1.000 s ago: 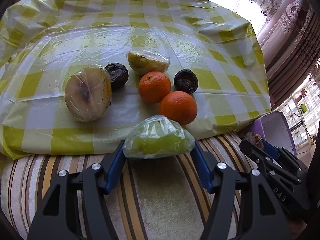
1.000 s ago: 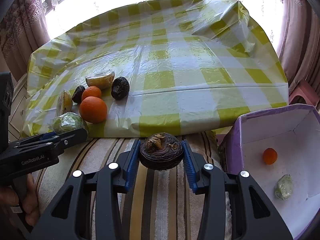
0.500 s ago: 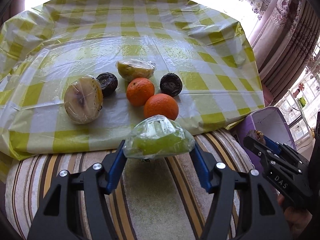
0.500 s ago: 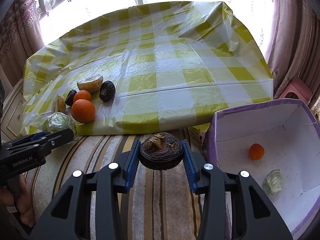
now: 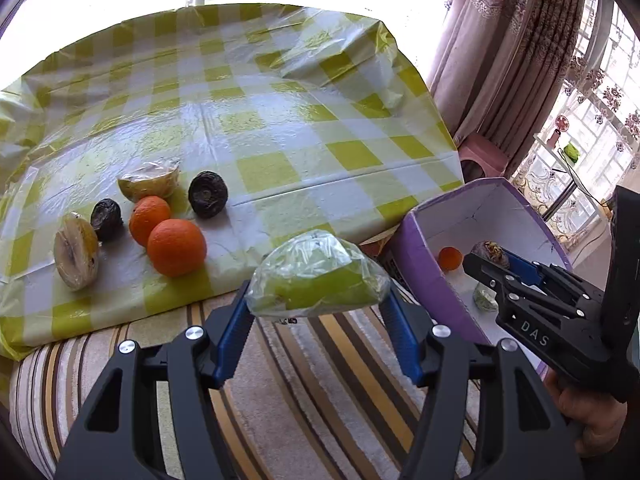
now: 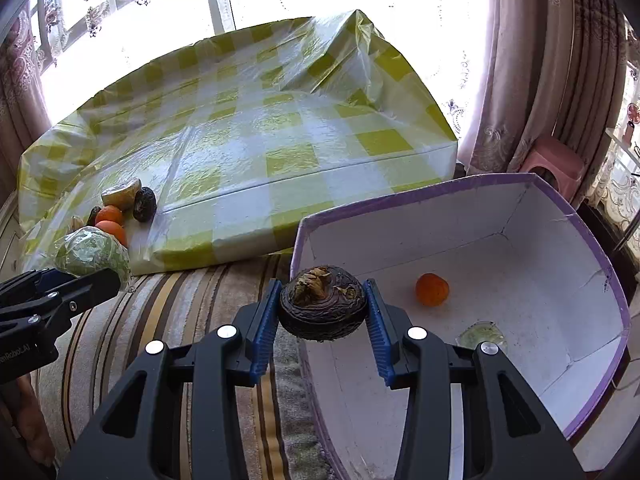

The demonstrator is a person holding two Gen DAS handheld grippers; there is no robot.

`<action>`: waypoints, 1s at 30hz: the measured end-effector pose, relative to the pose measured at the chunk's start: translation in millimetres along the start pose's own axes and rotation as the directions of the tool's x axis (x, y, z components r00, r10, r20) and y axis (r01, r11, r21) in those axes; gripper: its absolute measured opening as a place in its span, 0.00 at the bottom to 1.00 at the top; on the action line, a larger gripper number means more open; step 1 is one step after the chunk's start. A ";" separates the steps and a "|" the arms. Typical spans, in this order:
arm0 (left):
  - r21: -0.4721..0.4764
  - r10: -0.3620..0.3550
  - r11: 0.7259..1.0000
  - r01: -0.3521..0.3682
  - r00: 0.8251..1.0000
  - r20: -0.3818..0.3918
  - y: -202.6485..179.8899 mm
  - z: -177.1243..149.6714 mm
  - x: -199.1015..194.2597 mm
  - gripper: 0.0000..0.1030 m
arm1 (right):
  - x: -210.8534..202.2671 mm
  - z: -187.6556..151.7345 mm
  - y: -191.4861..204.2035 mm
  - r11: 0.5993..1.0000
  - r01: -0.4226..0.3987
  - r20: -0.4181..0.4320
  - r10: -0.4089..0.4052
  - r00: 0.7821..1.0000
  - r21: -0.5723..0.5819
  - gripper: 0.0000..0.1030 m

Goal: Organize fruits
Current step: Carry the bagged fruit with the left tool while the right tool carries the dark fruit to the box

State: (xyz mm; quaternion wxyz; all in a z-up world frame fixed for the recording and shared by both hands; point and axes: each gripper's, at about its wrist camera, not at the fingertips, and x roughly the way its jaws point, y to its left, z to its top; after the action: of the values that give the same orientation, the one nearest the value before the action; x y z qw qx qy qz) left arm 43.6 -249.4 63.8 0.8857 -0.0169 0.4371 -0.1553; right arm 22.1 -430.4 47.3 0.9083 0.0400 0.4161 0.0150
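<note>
1. The left gripper (image 5: pixel 318 308) clamps a green fruit piece wrapped in crinkly clear film (image 5: pixel 318 280), held above the striped rug (image 5: pixel 320 380).
2. The right gripper (image 6: pixel 322 312) grips a dark, wrinkled, round fruit (image 6: pixel 322 306) at the near wall of the purple-edged white cardboard box (image 6: pixel 540 208); inside lie one small orange (image 6: pixel 432 289) and one film-wrapped green piece (image 6: pixel 482 334).
3. On the glossy yellow-checked plastic cloth (image 5: pixel 280 128): two oranges (image 5: pixel 177 247), two dark wrinkled fruits (image 5: pixel 208 194), two film-wrapped cut pieces (image 5: pixel 76 254).
</note>
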 end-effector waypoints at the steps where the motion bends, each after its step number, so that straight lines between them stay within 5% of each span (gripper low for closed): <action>1: 0.021 -0.012 1.000 0.012 1.000 -0.001 -9.8 0.9 2.8 0.60 | -0.7 -1.1 -6.3 1.000 0.013 0.001 -0.013 1.000 0.008 0.40; 17: 0.312 -0.163 0.933 0.178 0.984 -0.074 -140.3 -1.5 60.0 0.60 | 3.1 -23.2 -91.1 0.969 0.231 -0.028 -0.230 0.973 0.084 0.40; 30: 0.367 -0.135 0.910 0.193 0.975 -0.178 -155.1 -11.1 97.0 0.61 | 19.9 -36.7 -114.4 0.947 0.299 -0.086 -0.291 0.953 0.115 0.41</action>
State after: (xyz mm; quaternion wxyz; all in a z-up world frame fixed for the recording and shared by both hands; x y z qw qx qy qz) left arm 49.8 -423.9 8.1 0.8208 0.1308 0.4601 -0.3121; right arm 6.6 -540.9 -1.3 0.8814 0.0341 0.4479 -0.1462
